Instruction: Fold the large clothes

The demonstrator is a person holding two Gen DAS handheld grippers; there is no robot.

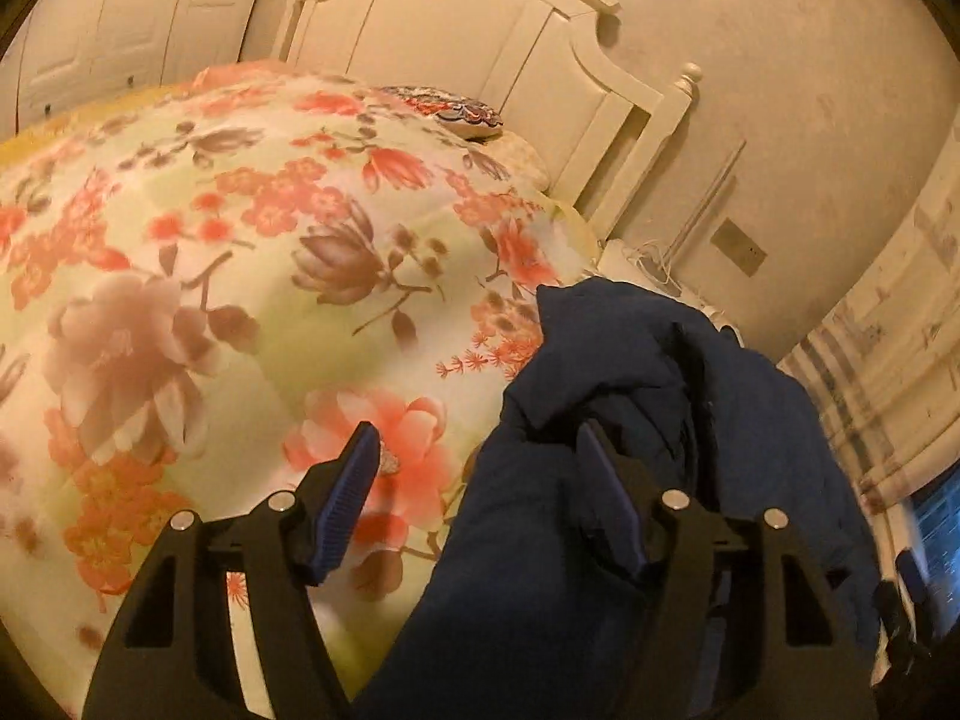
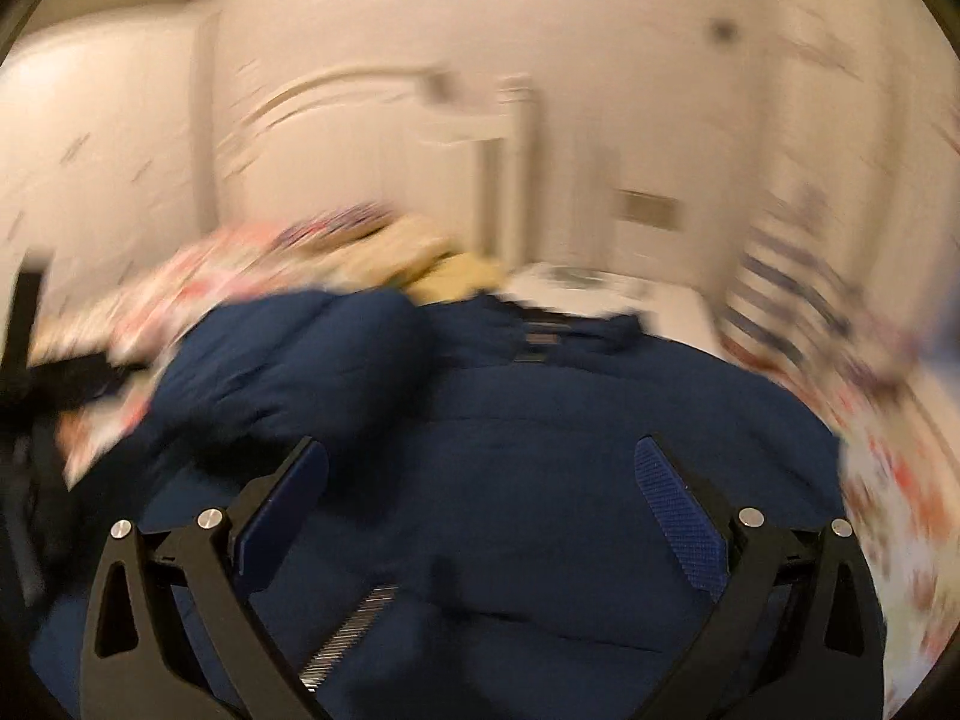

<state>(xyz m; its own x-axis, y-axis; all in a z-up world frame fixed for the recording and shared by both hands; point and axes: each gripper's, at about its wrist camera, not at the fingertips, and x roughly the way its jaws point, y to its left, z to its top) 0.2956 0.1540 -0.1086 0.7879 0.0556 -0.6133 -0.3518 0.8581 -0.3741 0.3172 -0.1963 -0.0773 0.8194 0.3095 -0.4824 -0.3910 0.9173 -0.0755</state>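
Note:
A dark blue padded jacket [image 1: 630, 420] lies bunched on the bed's right side. It fills the lower part of the blurred right wrist view [image 2: 510, 420], collar at the far end. My left gripper [image 1: 480, 438] is open. Its right finger [image 1: 606, 480] rests against the jacket's folds and its left finger [image 1: 354, 480] is over the floral cover. My right gripper [image 2: 480, 462] is open wide just above the jacket, holding nothing. The jacket's zipper [image 2: 348, 636] shows between its fingers.
The bed has a floral quilt [image 1: 240, 240] with a patterned pillow [image 1: 462, 111] near the white headboard [image 1: 480, 30]. A wardrobe [image 1: 120, 18] stands at the back left. A checked curtain [image 1: 888, 360] hangs at the right. A white nightstand [image 2: 600, 288] stands beyond the jacket.

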